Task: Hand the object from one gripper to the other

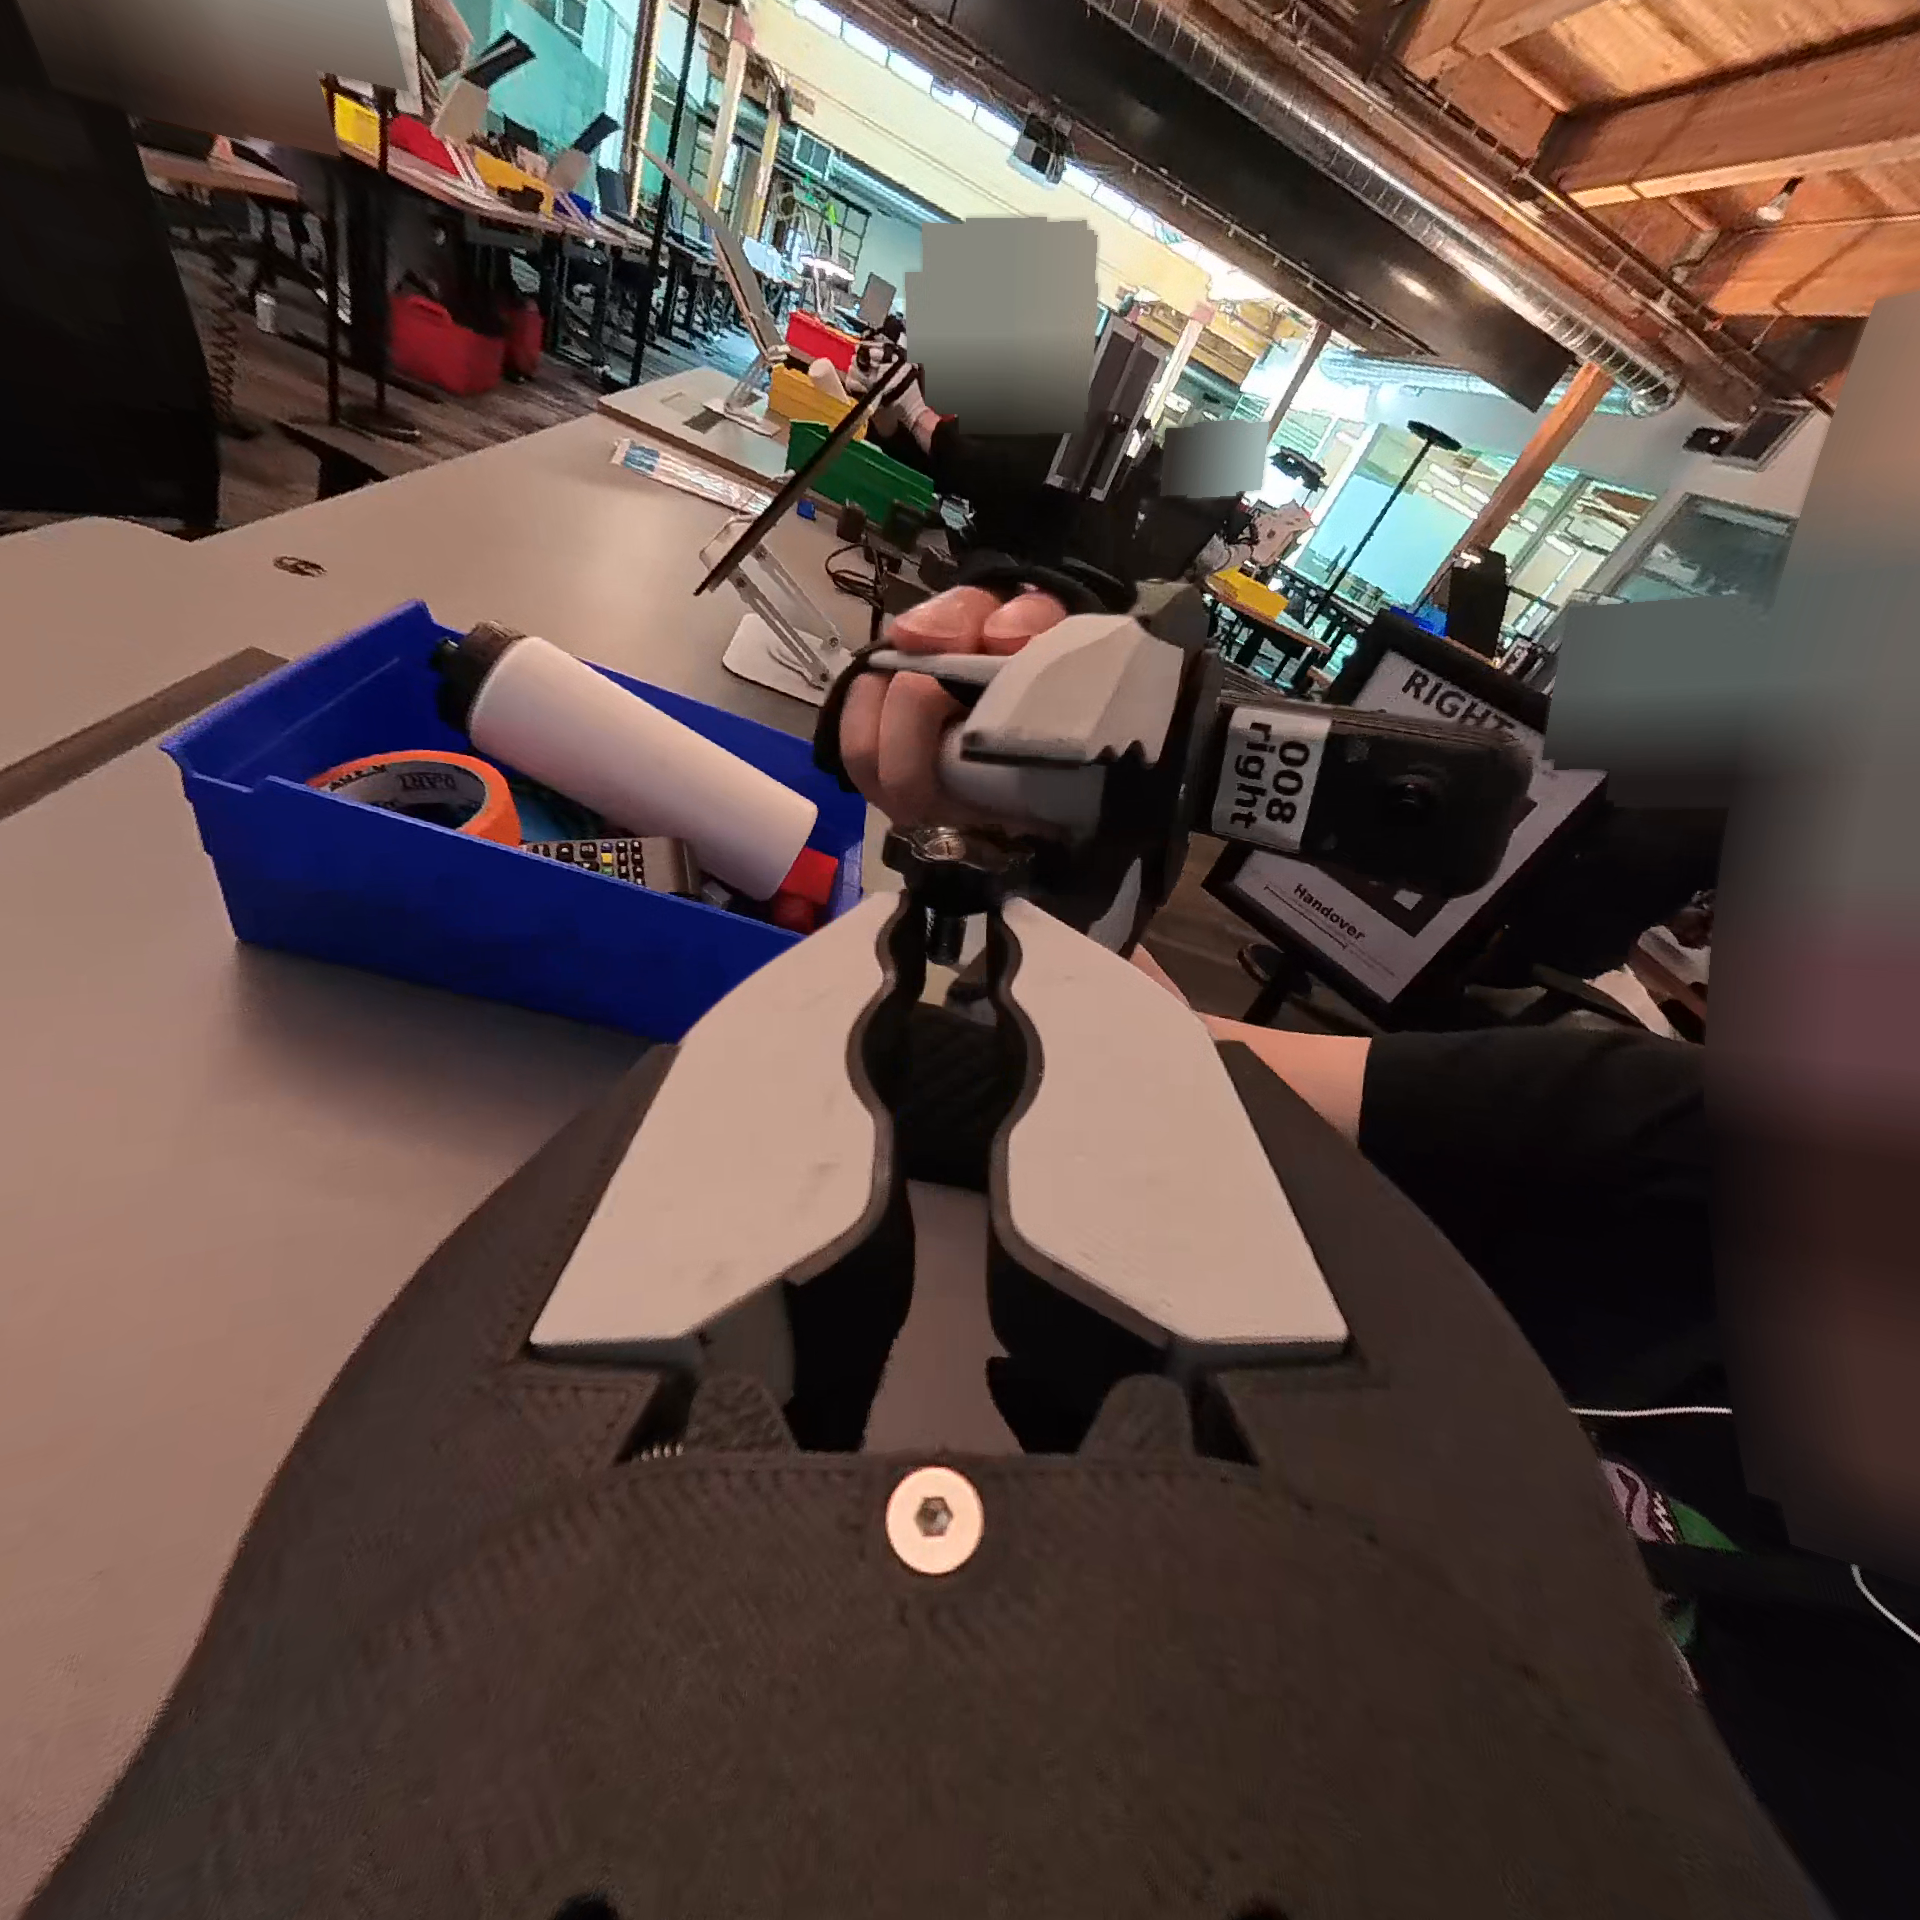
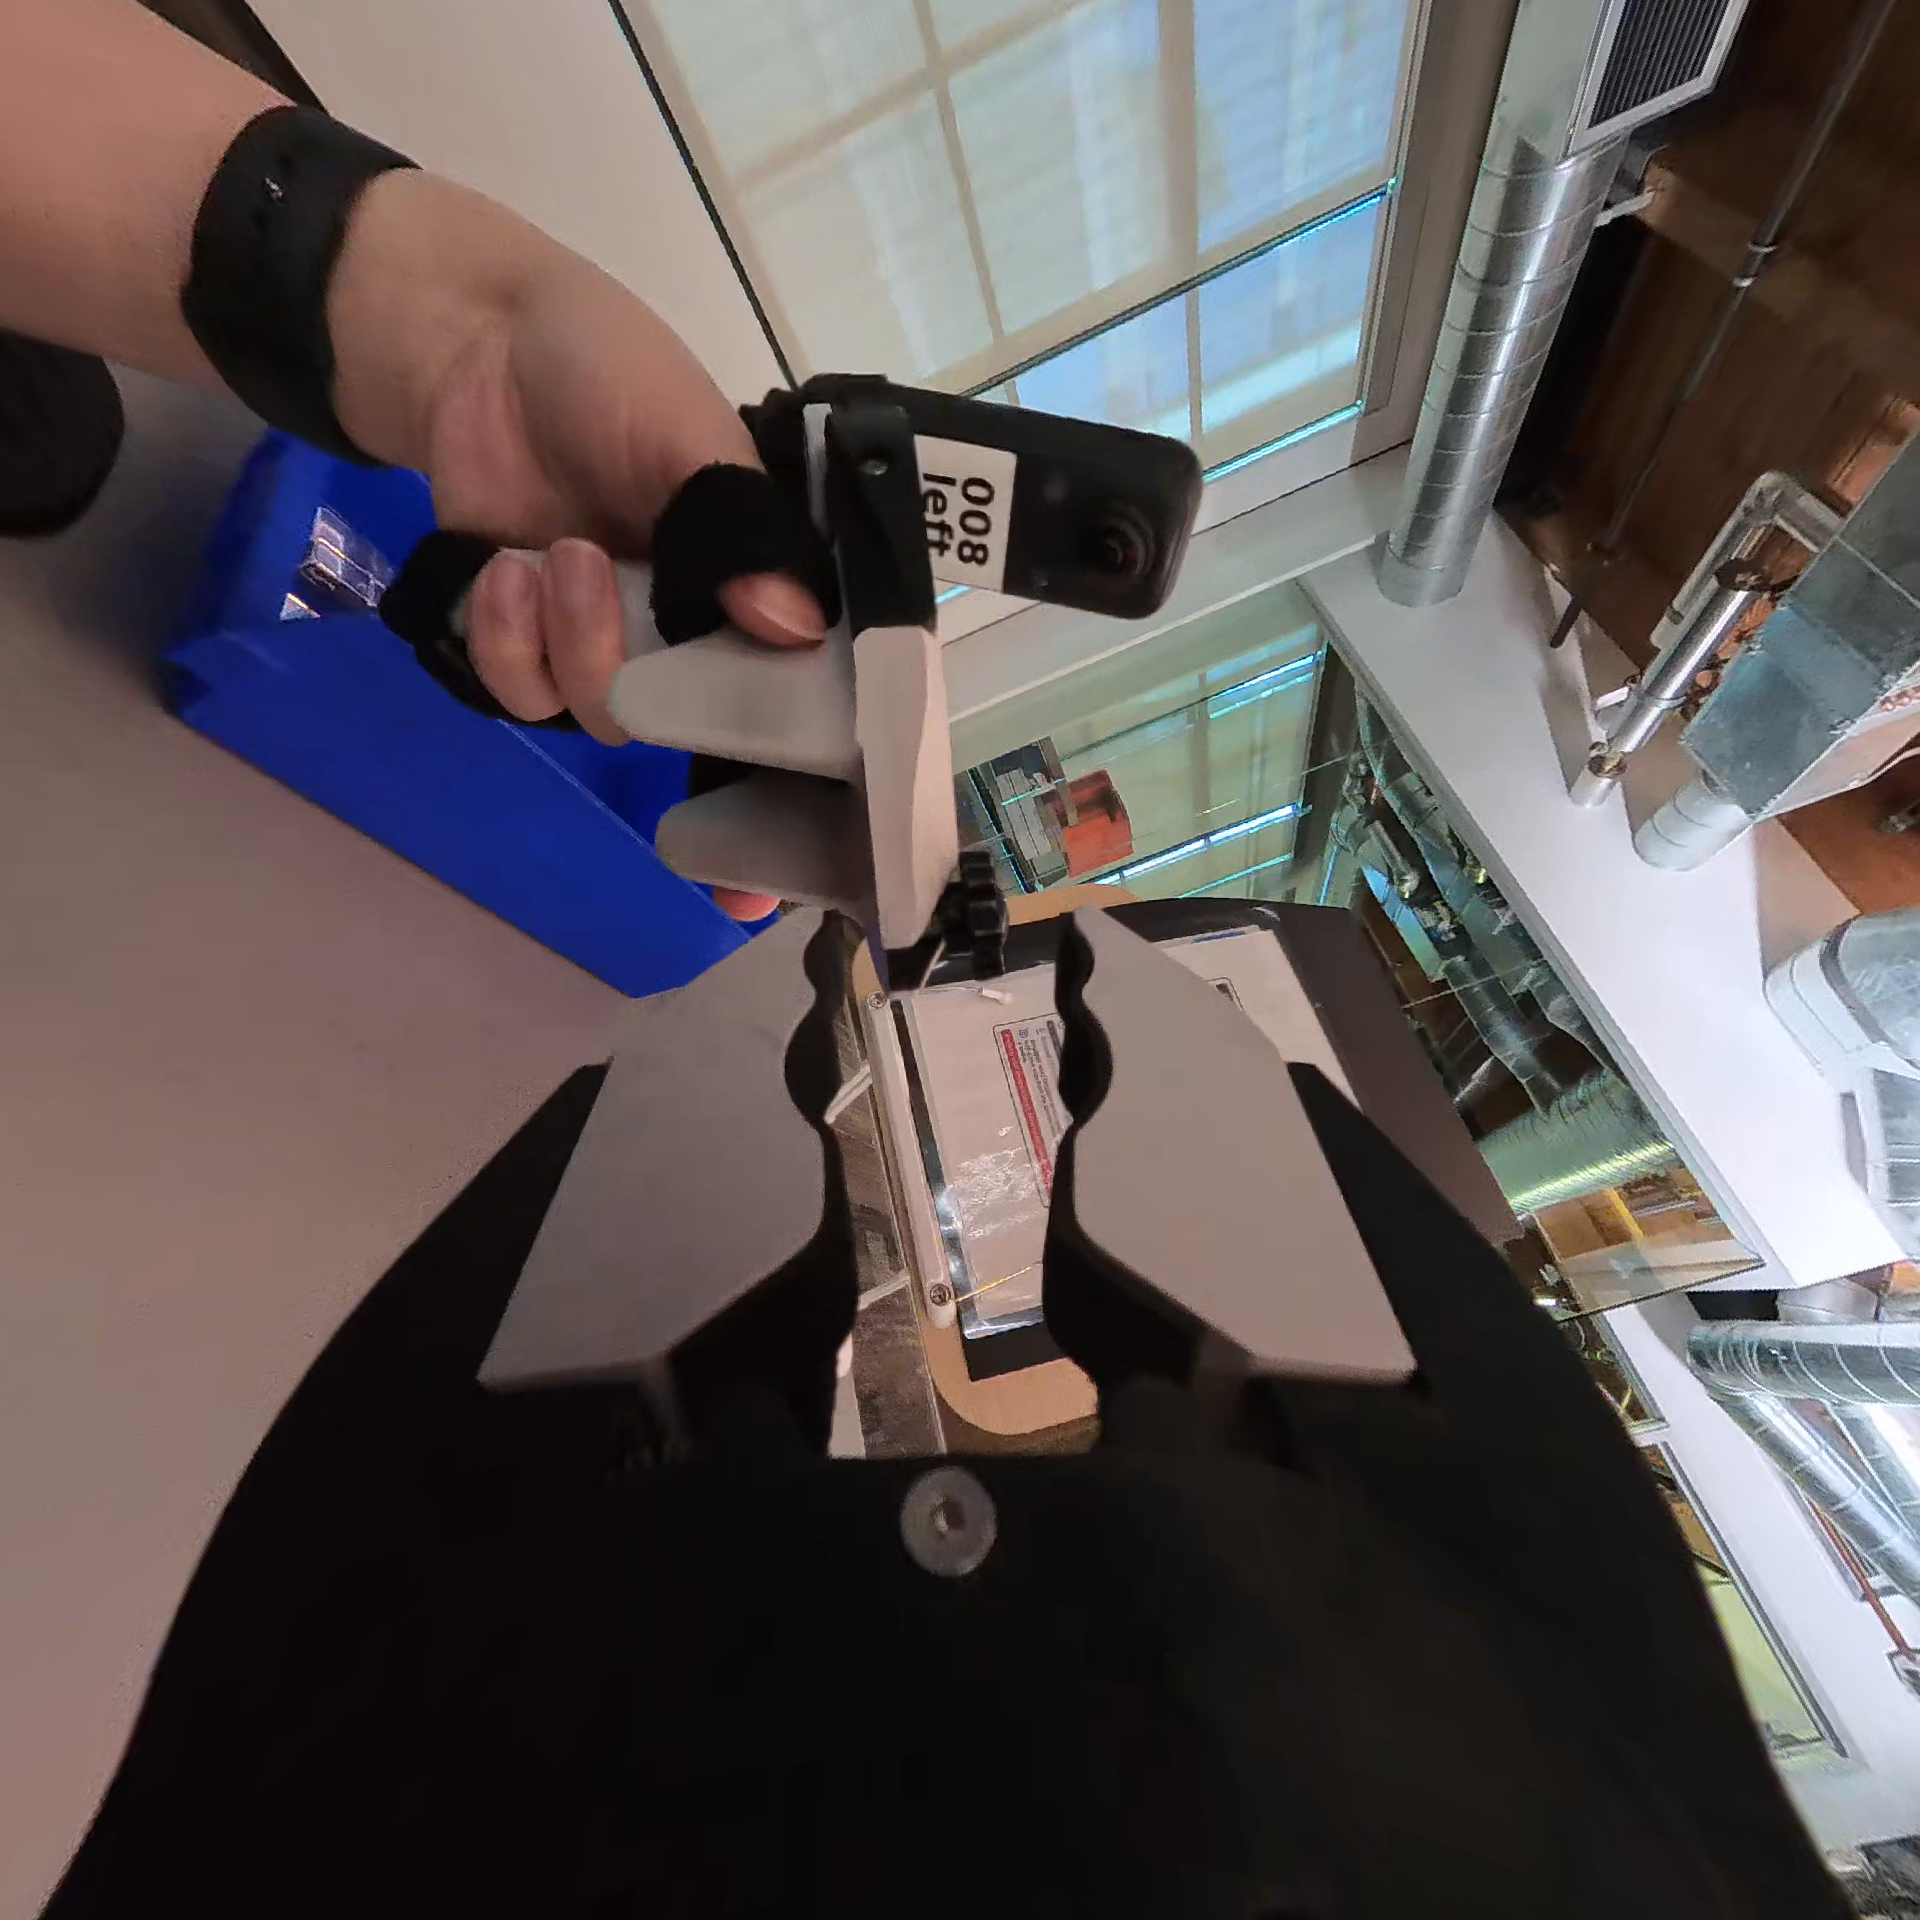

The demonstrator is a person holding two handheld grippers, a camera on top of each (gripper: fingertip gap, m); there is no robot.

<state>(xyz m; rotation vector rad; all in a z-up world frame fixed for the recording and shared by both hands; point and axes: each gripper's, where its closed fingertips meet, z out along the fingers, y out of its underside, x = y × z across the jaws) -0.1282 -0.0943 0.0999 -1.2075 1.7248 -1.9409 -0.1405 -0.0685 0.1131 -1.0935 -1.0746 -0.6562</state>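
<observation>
The object is a small black knob (image 1: 943, 854) with a silver nut on top and a short black stem. My left gripper (image 1: 948, 920) is shut on its stem and holds it in the air above the grey table (image 1: 260, 1195). The knob also shows in the right wrist view (image 2: 975, 906), at the tip of the hand-held left gripper. My right gripper (image 2: 956, 940) is open. Its two fingertips stand on either side of the knob, apart from it. In the left wrist view a hand (image 1: 914, 727) holds the right gripper just behind the knob.
A blue bin (image 1: 436, 914) stands on the table to the left, holding a white bottle (image 1: 644, 748), an orange tape roll (image 1: 436, 790) and a remote. A black-framed sign (image 1: 1392, 894) stands at the right. People sit beyond the table. Only a small space, under 4 cm, lies between the two pairs of fingers.
</observation>
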